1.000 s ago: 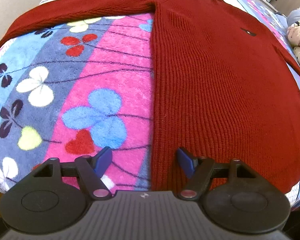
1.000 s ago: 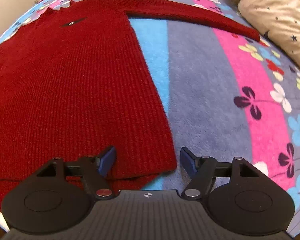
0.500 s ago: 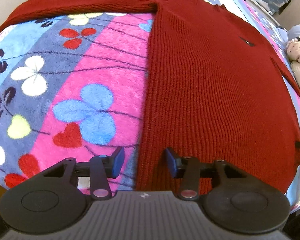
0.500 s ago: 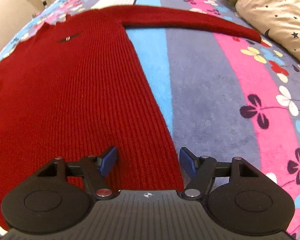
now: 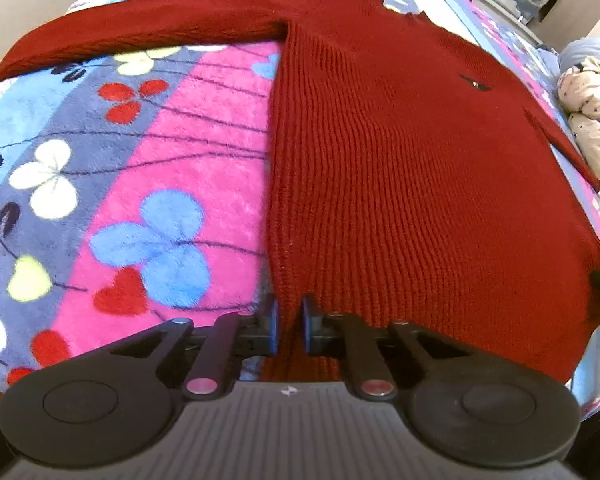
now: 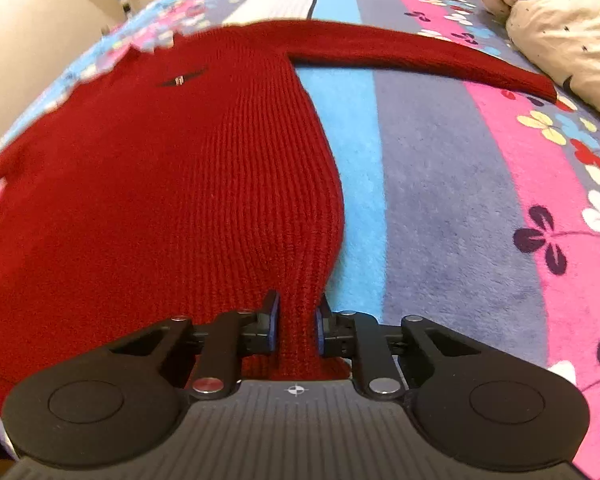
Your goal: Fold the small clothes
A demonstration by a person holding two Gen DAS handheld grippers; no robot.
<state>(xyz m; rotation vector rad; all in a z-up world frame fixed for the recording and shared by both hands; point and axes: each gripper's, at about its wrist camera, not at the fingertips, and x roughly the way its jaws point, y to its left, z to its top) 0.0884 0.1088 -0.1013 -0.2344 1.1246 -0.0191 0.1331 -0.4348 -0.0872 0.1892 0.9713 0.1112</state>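
A dark red ribbed knit sweater (image 5: 400, 168) lay flat on the bed's flowered fleece blanket (image 5: 160, 168), sleeves spread. The left gripper (image 5: 288, 322) and right gripper (image 6: 296, 322) were closing, fingers pinching its two bottom hem corners.

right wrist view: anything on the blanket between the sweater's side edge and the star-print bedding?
Only the sweater's outstretched sleeve, reaching toward the star-print bedding at the far end. Nearer the camera, that stretch of floral blanket is bare, as the right wrist view shows.
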